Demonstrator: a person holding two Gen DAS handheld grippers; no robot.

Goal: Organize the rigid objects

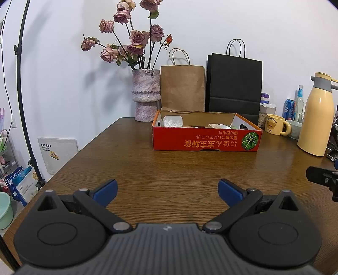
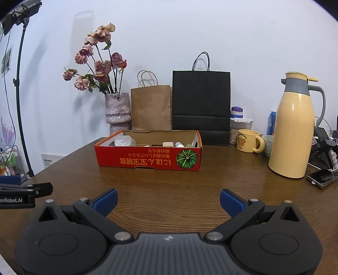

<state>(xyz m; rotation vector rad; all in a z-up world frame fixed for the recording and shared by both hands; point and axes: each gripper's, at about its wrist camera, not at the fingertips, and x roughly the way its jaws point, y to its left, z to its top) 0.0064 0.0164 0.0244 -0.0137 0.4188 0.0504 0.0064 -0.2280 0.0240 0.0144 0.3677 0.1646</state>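
Plain white wall (image 2: 232, 31) behind, shadows cast on it. Dark wood-grain worktop (image 1: 169, 167). Black light stand (image 1: 23, 101) at left, lamp head (image 2: 23, 8) on top. White wall panel (image 1: 58, 154) low left.

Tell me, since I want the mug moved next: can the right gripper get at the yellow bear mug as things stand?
Probably yes. The right gripper is open and empty, with bare table ahead. The mug stands right of the red box, though the thermos and bowl crowd its handle side.
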